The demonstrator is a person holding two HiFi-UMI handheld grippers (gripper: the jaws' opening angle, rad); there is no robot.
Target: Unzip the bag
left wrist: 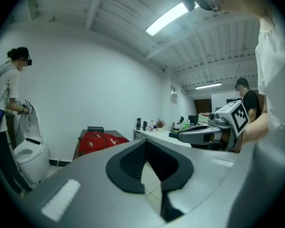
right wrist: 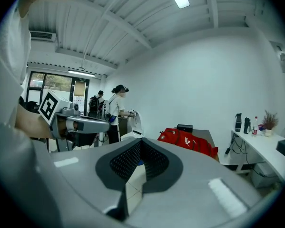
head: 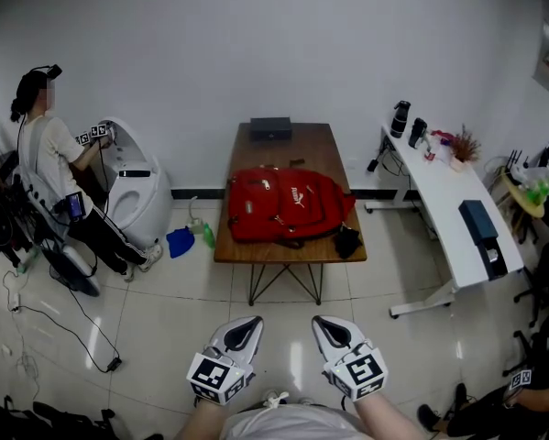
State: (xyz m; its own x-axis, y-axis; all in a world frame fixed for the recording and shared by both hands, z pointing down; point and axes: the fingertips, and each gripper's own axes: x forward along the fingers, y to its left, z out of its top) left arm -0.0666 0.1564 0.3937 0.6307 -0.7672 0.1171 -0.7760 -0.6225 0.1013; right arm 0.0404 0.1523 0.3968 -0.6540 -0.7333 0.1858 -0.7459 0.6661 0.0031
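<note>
Red soft-fabric backpack (head: 288, 205) is laid flat on the brown wooden table (head: 256, 145), well apart from the left gripper (head: 245, 326) and right gripper (head: 326, 325), both clenched empty. Limp cloth is likely to bunch, so it should be pinned beside the zipper.

In the head view, the zipper of the red bag (head: 288, 205) is too small for you to trace. The dark object (head: 347, 241) at the worktop (head: 283, 149) corner cannot be identified. The lower-right person (head: 494, 415) is cut off by the frame edge.
</note>
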